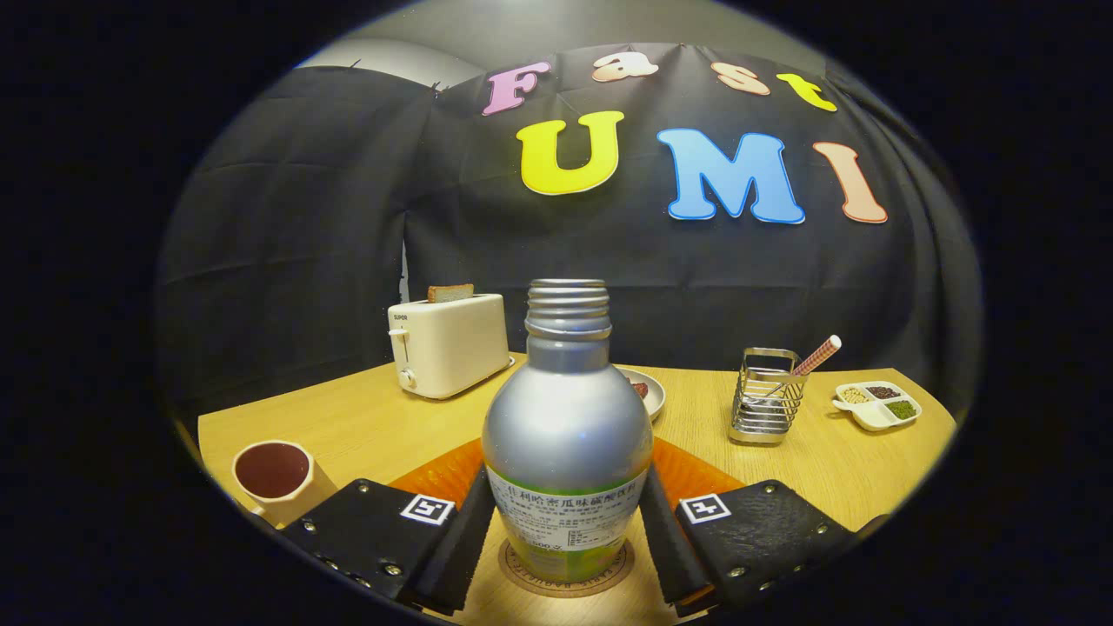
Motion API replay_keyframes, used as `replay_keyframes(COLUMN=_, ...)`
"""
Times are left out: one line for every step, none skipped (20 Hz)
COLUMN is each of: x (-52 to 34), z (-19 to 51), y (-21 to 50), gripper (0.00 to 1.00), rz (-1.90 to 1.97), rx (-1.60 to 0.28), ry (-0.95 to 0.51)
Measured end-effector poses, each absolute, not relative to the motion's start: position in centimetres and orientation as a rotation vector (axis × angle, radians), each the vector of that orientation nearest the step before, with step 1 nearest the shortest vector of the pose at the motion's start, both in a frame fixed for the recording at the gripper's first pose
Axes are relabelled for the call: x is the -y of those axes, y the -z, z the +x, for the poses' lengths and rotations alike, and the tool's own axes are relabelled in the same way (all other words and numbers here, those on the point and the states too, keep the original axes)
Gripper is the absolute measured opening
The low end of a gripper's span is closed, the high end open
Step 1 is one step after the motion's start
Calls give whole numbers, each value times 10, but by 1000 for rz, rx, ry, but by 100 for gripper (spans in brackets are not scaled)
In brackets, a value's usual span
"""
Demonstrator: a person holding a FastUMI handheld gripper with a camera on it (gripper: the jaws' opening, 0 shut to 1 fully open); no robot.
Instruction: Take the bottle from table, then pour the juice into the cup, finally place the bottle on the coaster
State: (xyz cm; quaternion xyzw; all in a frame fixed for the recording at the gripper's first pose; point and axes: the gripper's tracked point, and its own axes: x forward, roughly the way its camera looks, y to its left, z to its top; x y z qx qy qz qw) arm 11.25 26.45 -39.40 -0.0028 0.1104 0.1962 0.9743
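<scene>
A silver metal bottle (567,417) with an uncapped threaded neck and a green-and-white label stands upright on a round brown coaster (526,578). It is between the fingers of my gripper (565,487), which is shut on the bottle, both fingertips touching its lower sides. The coaster lies on an orange mat (435,474) on the wooden table (365,426). A cream cup (272,474) holding dark juice stands left of the left finger, near the table's front edge.
Behind the bottle to the left stands a white toaster (448,343) with a slice of bread in it. A plate (648,391) peeks out behind the bottle. To the right stand a wire holder (767,396) with a straw and a small divided dish (876,404).
</scene>
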Motion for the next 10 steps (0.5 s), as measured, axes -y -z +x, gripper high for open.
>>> replay_keyframes(x=-266, z=114, y=392, gripper=80, rz=-4, rx=-206, ry=-397)
replay_keyframes(x=-266, z=113, y=393, gripper=80, rz=-14, rx=-205, ry=-397)
replay_keyframes(x=-266, z=113, y=392, gripper=79, rz=-19, rx=-192, ry=-397)
replay_keyframes(x=-267, z=114, y=393, gripper=80, rz=-30, rx=-184, ry=-399)
replay_keyframes(x=-268, z=114, y=392, gripper=80, rz=-37, rx=-173, ry=-402)
replay_keyframes(x=-268, z=115, y=392, gripper=82, rz=-43, rx=-172, ry=-401)
replay_keyframes(x=-267, z=114, y=389, gripper=82, rz=-49, rx=-166, ry=-395)
replay_keyframes(x=-263, z=113, y=380, gripper=88, rz=-48, rx=-152, ry=-384)
replay_keyframes(x=-259, z=109, y=369, gripper=96, rz=-40, rx=-134, ry=-374)
replay_keyframes(x=-255, z=105, y=353, gripper=100, rz=-25, rx=-108, ry=-366)
